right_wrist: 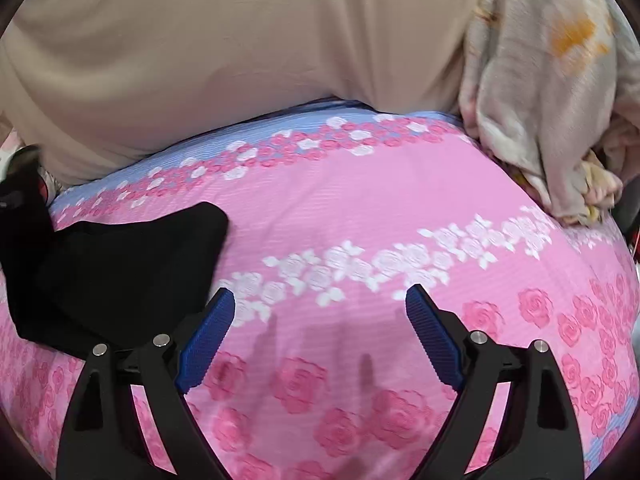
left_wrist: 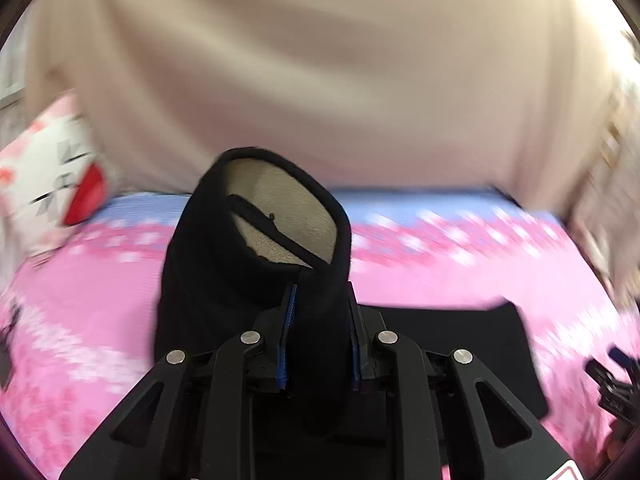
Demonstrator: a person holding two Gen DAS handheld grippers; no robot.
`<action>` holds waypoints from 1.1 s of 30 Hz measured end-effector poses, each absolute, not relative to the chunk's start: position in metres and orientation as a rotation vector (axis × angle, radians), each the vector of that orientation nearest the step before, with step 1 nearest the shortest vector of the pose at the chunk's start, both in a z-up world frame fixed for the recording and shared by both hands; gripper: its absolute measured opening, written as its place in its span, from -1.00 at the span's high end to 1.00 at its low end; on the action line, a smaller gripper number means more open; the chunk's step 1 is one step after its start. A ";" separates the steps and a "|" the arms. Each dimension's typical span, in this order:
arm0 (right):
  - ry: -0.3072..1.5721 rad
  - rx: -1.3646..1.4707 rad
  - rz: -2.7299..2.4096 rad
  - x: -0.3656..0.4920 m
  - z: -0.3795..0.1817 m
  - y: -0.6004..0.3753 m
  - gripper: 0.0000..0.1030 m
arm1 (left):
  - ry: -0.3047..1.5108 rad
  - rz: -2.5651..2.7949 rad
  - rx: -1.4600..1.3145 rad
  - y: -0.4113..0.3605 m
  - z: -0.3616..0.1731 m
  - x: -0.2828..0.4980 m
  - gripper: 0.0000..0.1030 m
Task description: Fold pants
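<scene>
The black pants (left_wrist: 224, 280) have a pale fleece lining that shows in a lifted fold. My left gripper (left_wrist: 320, 300) is shut on this fold and holds it raised above the pink bedspread. The rest of the pants lies flat behind it to the right. In the right wrist view the pants (right_wrist: 120, 272) lie at the left on the bed. My right gripper (right_wrist: 320, 300) is open and empty, just right of the pants' edge and low over the bedspread. It also shows at the right edge of the left wrist view (left_wrist: 616, 380).
A pink rose-patterned bedspread (right_wrist: 360, 208) covers the bed. The person in a beige garment (right_wrist: 224, 40) stands at the far edge. A crumpled pale floral cloth (right_wrist: 540, 100) lies at the far right. A white and red printed cushion (left_wrist: 52, 176) sits at the far left.
</scene>
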State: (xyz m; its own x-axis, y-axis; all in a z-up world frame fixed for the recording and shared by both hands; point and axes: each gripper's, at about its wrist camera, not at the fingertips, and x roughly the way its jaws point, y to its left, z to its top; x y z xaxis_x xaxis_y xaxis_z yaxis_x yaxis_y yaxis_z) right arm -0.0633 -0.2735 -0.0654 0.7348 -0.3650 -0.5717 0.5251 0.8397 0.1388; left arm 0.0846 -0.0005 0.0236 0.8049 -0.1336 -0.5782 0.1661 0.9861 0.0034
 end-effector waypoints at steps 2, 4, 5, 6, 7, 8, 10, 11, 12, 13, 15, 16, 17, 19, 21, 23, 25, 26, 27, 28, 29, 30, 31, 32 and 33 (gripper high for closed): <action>0.557 0.332 -0.503 -0.072 -0.068 -0.281 -0.66 | 0.665 -0.235 0.092 -0.042 0.006 0.080 0.64; 0.554 0.348 -0.508 -0.078 -0.071 -0.286 -0.66 | 0.714 -0.292 0.137 -0.078 -0.014 0.073 0.64; 0.554 0.363 -0.507 -0.080 -0.074 -0.290 -0.66 | 0.724 -0.305 0.165 -0.092 -0.022 0.068 0.64; 0.555 0.370 -0.505 -0.082 -0.076 -0.292 -0.66 | 0.731 -0.315 0.191 -0.105 -0.030 0.065 0.64; 0.557 0.379 -0.504 -0.083 -0.079 -0.294 -0.66 | 0.741 -0.328 0.220 -0.118 -0.038 0.061 0.64; 0.562 0.392 -0.496 -0.083 -0.082 -0.296 -0.66 | 0.755 -0.339 0.243 -0.125 -0.047 0.058 0.64; 0.561 0.411 -0.474 -0.083 -0.084 -0.298 -0.66 | 0.760 -0.316 0.294 -0.139 -0.061 0.054 0.63; 0.556 0.415 -0.466 -0.083 -0.084 -0.298 -0.66 | 0.738 -0.293 0.325 -0.144 -0.063 0.054 0.63; 0.554 0.419 -0.459 -0.083 -0.083 -0.299 -0.66 | 0.719 -0.282 0.343 -0.149 -0.063 0.051 0.56; 0.557 0.424 -0.454 -0.082 -0.084 -0.300 -0.66 | 0.719 -0.300 0.330 -0.150 -0.061 0.045 0.44; 0.557 0.431 -0.439 -0.082 -0.084 -0.300 -0.66 | 0.705 -0.374 0.264 -0.143 -0.050 0.030 0.01; 0.554 0.436 -0.431 -0.081 -0.082 -0.300 -0.66 | 0.682 -0.412 0.230 -0.139 -0.040 0.018 -0.37; 0.548 0.448 -0.412 -0.080 -0.078 -0.300 -0.66 | 0.646 -0.427 0.212 -0.134 -0.033 0.008 -0.50; 0.530 0.477 -0.347 -0.075 -0.068 -0.299 -0.66 | 0.539 -0.447 0.203 -0.116 -0.011 -0.017 -0.58; 0.520 0.485 -0.250 -0.061 -0.051 -0.292 -0.66 | 0.485 -0.422 0.207 -0.094 0.005 -0.028 -0.65; 0.533 0.450 -0.154 -0.037 -0.036 -0.278 -0.78 | 0.465 -0.332 0.200 -0.066 0.016 -0.026 -0.65; 0.560 0.411 -0.062 -0.009 -0.028 -0.261 -0.84 | 0.478 -0.201 0.201 -0.034 0.018 -0.016 -0.65; 0.589 0.387 -0.015 0.010 -0.027 -0.251 -0.84 | 0.494 -0.133 0.203 -0.018 0.017 -0.012 -0.65; 0.613 0.374 0.012 0.027 -0.028 -0.244 -0.84 | 0.513 -0.072 0.199 -0.003 0.015 -0.004 -0.65; 0.646 0.373 0.037 0.048 -0.031 -0.237 -0.84 | 0.544 0.001 0.180 0.018 0.012 0.005 -0.65; 0.673 0.381 0.055 0.061 -0.036 -0.234 -0.84 | 0.570 0.039 0.157 0.033 0.009 0.010 -0.65; 0.700 0.392 0.067 0.075 -0.042 -0.231 -0.84 | 0.597 0.065 0.128 0.050 0.006 0.014 -0.65; 0.721 0.404 0.072 0.085 -0.047 -0.230 -0.84 | 0.618 0.087 0.106 0.066 0.002 0.016 -0.65; 0.759 0.419 0.072 0.099 -0.056 -0.228 -0.84 | 0.631 0.112 0.090 0.078 -0.001 0.019 -0.65; 0.775 0.424 0.071 0.107 -0.061 -0.226 -0.78 | 0.642 0.146 0.077 0.092 -0.005 0.020 -0.65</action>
